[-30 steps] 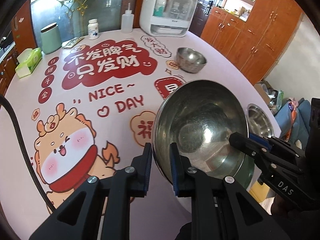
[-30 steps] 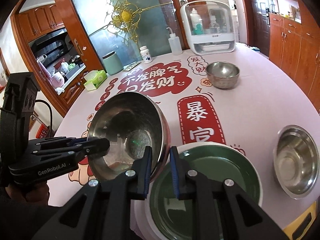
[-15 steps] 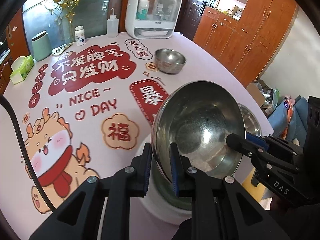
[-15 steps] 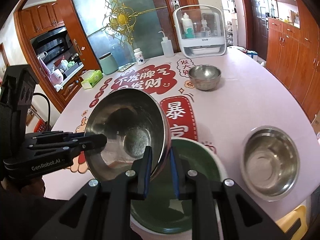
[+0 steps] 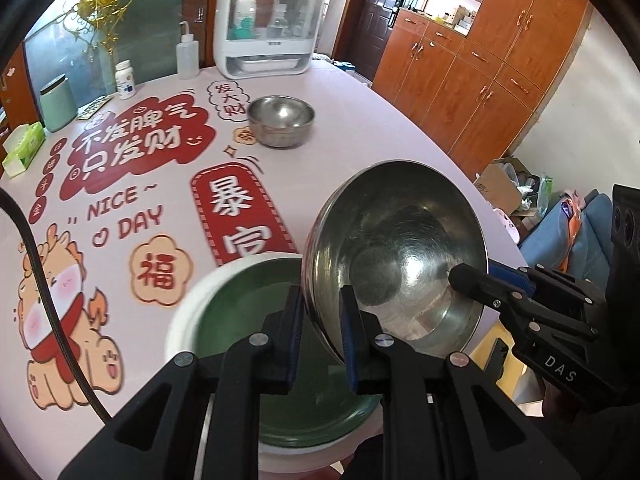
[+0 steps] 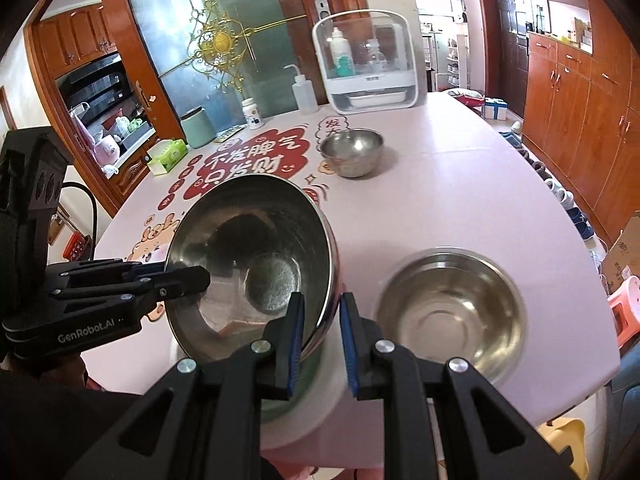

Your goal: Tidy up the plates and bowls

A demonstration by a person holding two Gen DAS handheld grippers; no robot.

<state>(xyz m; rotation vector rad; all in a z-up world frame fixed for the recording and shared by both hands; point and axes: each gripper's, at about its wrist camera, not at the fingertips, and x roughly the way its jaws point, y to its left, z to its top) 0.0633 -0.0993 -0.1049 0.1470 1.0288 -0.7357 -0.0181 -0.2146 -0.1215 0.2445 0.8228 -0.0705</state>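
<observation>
Pink printed tablecloth [image 5: 360, 128] over a round table; wooden cabinets [image 5: 480, 72] behind. Left gripper [image 5: 320, 336] and right gripper [image 6: 318, 338] both clenched on opposite rims of a large steel bowl [image 5: 400, 256], held tilted above a green-lined bowl [image 5: 240, 300]. Two empty steel bowls: near [image 6: 448, 308], far [image 6: 352, 152].

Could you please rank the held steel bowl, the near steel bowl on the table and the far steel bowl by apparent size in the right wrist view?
1. Held bowl, though nearness inflates it.
2. Near bowl.
3. Far bowl, smallest, partly from distance.
</observation>
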